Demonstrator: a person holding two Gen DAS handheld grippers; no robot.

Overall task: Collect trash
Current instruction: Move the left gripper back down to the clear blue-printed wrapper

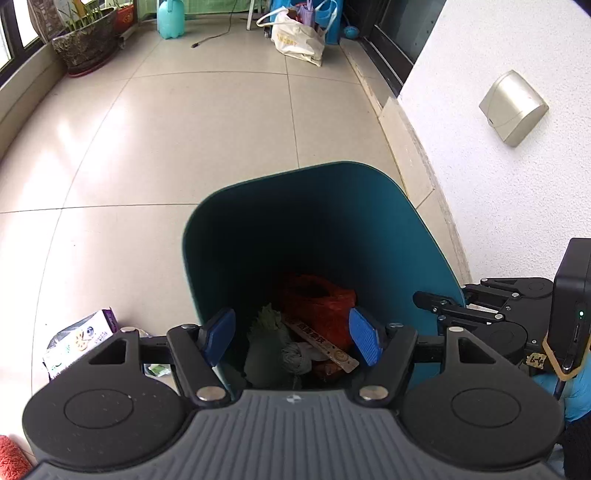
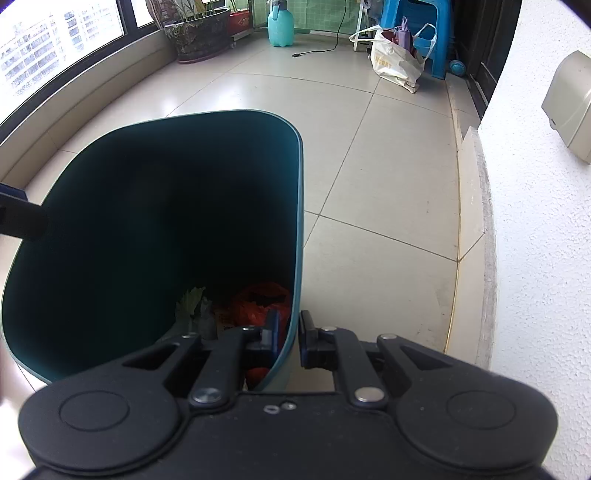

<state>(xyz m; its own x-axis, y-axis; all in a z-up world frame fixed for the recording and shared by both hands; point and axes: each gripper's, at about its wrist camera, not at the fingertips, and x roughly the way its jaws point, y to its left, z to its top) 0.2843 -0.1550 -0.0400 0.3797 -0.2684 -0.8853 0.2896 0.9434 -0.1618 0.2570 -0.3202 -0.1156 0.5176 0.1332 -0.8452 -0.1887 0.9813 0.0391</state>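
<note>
A teal trash bin (image 1: 388, 206) stands on the tiled floor by the white wall; it also shows in the right wrist view (image 2: 299, 221). Inside lie a red plastic bag (image 1: 325, 299), a green leafy scrap (image 1: 267, 332), a printed strip (image 1: 325, 347) and crumpled paper. My left gripper (image 1: 291, 338) is open and empty over the bin's mouth. My right gripper (image 2: 289, 334) is shut on the bin's right rim, one finger inside and one outside; it shows at the bin's right side in the left wrist view (image 1: 436, 306). A white and purple wrapper (image 1: 79, 338) lies on the floor left of the bin.
A white wall (image 1: 498, 184) with a beige box (image 1: 513, 107) runs along the right. A plant pot (image 1: 86, 42), a teal spray bottle (image 1: 170, 18), a white bag (image 1: 297, 40) and a black cable (image 1: 212, 37) are at the far end. Window ledge at left.
</note>
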